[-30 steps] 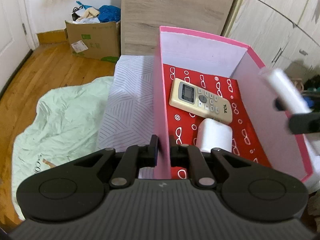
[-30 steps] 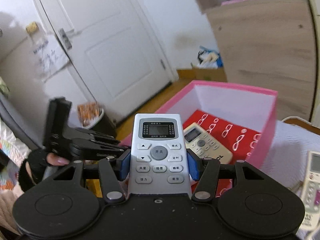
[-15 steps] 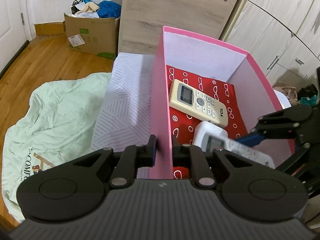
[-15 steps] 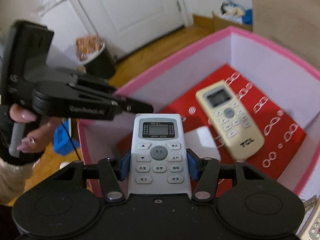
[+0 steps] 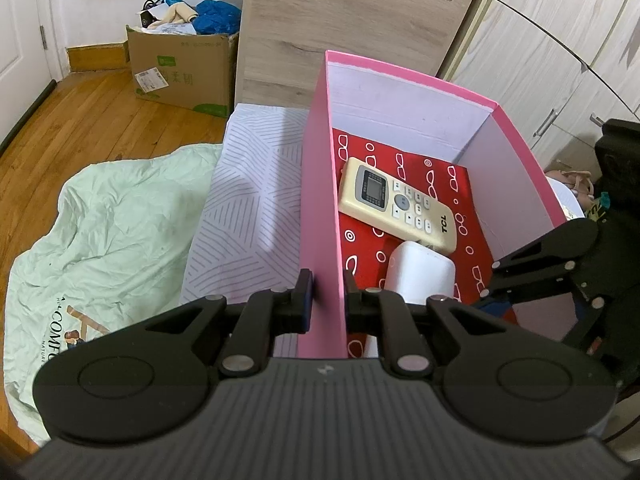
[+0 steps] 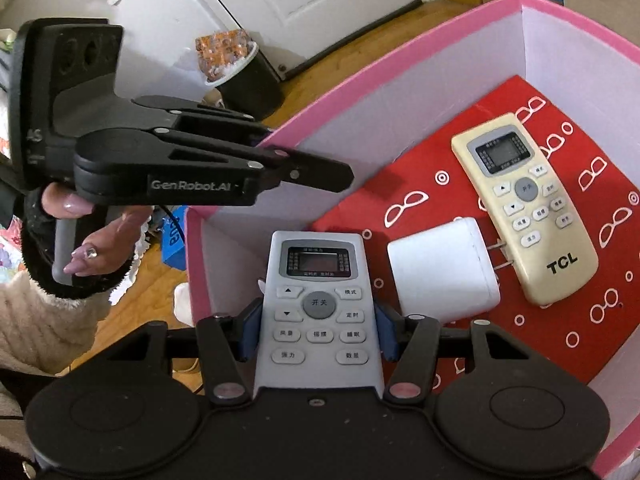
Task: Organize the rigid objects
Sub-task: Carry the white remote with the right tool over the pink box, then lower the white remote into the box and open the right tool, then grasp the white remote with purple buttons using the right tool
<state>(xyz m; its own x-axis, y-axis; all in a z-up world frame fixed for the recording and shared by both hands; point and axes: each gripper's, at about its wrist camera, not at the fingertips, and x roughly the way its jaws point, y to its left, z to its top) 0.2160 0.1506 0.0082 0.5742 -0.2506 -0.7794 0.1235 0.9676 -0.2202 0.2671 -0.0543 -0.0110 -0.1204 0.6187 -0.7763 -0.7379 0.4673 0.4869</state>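
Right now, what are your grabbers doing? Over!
Left gripper clamped on pink box wall. Right gripper holds grey remote inside box. TCL remote, white charger below; corner free.

Pink box (image 5: 320,208) outside, pale lilac-white on the inner walls, red on the floor with a scatter of white rings and spectacle shapes. Cream remote (image 6: 524,208) with a grey screen surround, grey round button, white keys and black TCL lettering. Plain white charger (image 6: 442,268). Light grey remote (image 6: 320,312) with a dark screen and grey centre button. Black grippers, blue on the pads (image 6: 251,330). White cloth (image 5: 248,208) under the box, lined in grey stripes. Mint-green sheet (image 5: 104,224) on a brown wooden floor (image 5: 80,120).
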